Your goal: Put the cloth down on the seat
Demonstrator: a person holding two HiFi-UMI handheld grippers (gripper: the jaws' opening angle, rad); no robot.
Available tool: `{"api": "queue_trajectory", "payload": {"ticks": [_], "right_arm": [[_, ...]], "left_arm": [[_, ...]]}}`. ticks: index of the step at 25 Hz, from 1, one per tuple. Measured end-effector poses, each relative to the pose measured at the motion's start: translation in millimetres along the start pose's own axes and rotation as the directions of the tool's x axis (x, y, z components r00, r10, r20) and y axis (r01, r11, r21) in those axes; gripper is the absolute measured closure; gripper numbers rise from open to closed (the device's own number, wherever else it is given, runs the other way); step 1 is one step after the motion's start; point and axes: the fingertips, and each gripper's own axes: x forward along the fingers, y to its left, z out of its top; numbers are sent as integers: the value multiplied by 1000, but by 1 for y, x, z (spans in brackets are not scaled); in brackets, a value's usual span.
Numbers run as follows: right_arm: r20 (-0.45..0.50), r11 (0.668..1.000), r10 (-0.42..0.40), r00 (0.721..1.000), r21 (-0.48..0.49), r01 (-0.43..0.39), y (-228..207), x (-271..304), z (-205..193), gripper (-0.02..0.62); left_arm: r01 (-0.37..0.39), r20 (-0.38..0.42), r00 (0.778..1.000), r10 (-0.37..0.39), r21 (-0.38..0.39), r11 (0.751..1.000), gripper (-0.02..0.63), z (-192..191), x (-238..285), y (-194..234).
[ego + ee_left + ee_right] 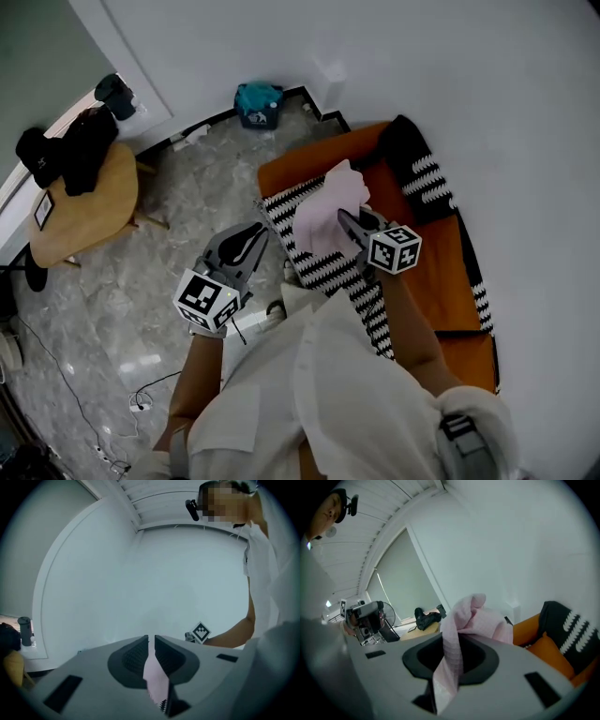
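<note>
Right gripper view: right gripper (451, 645) clamped on pink cloth (483, 620), held above orange sofa seat (441, 272) and striped throw (323, 272). Left gripper (151, 639) jaws nearly together, apparently empty, hovering nearby. Cloth not down yet; 2 moves left: lower, release.

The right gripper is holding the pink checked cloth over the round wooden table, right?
No. The right gripper holds the pink checked cloth over the orange sofa seat, not the round wooden table, which stands off to the left in the head view.
</note>
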Motion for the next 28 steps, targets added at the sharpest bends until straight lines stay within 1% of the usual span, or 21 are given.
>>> {"api": "queue_trajectory", "payload": {"ticks": [3,6,12,17,20,25,28], "right_arm": [[-92,1000,22,996,6,-21,-15,33,-26,512],[-173,999,50,984,21,-47,-22,56,-48,514],[-250,994,85,964,90,-64,-40,84,-77,514],[-318,995,85,944,78,-64,-57,108,-92,514],[-365,996,79,928,71,-57,-67,122,-101,515],[-455,997,78,887,53,-60,-84,142,-129,520],[-491,998,67,868,48,-50,-96,150,-143,522]], "left_arm": [[-15,-15,1000,15,-24,1000,552,-7,17,17],[-29,-38,999,27,-57,998,552,-18,30,27],[-38,-79,996,31,-92,995,552,-36,50,34],[-46,-98,995,37,-99,994,552,-43,60,41],[-51,-106,994,40,-105,993,552,-42,64,46],[-72,-125,990,57,-116,991,552,-51,70,53],[-82,-137,988,65,-125,989,552,-58,73,57]]}}
